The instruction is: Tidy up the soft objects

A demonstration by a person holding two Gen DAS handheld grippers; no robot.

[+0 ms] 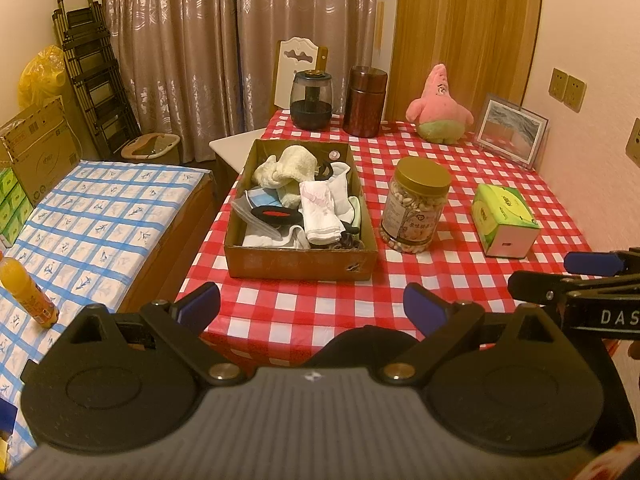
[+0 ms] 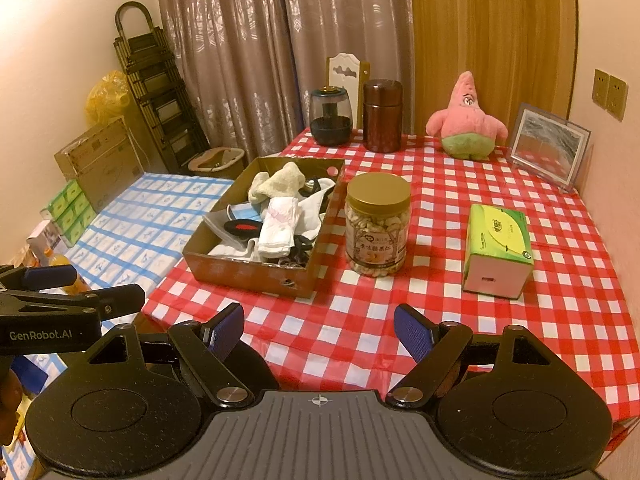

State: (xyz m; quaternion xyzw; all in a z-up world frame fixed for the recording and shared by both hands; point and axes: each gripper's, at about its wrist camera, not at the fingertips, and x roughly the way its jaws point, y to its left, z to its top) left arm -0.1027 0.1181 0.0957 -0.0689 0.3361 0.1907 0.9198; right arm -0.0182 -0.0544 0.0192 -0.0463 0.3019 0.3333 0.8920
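Both the left gripper (image 1: 312,308) and right gripper (image 2: 319,330) hung spread and empty; the box (image 1: 300,258) of cloths sat at 12 o'clock on the table (image 1: 460,280).

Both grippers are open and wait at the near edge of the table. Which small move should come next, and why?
Probably the left gripper should go forward toward the cardboard box, which lies straight ahead of it. Both it and the right gripper are open and empty, nothing has been grasped yet, and the box holds a jumble of soft cloths, with the folded white cloth lying on top and easy to take.
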